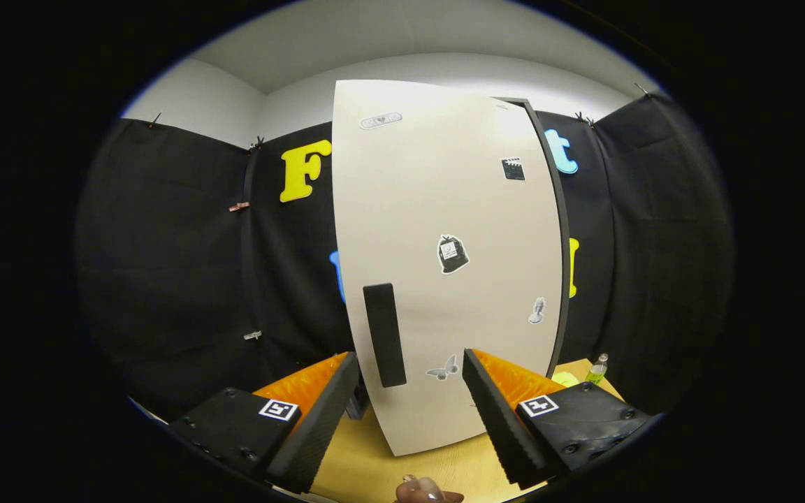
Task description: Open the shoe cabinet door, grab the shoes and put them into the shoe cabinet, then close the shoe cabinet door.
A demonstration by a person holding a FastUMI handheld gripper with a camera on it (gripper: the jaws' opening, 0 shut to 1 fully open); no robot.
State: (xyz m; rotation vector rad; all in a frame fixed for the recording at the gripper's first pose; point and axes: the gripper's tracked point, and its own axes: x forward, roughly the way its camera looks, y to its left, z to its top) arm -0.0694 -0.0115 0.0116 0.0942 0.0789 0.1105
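Observation:
A tall white shoe cabinet door [444, 230] with several small stickers stands just ahead of my fingers, its dark frame edge showing along its right side. A black vertical handle [384, 335] sits low on the door's left part, just beyond the left fingertip. My gripper [411, 374] is open, and its two fingers stand apart with the handle and the door's lower part seen between them; neither finger touches the handle. A brown shoe tip [427, 491] peeks up from below, between the fingers.
The cabinet stands on a light wooden table [374, 468]. To the right of the door, beyond the right finger, a small clear bottle [597, 368] with a green cap stands beside a yellow-green object [566, 378]. Black cloth walls close the booth behind.

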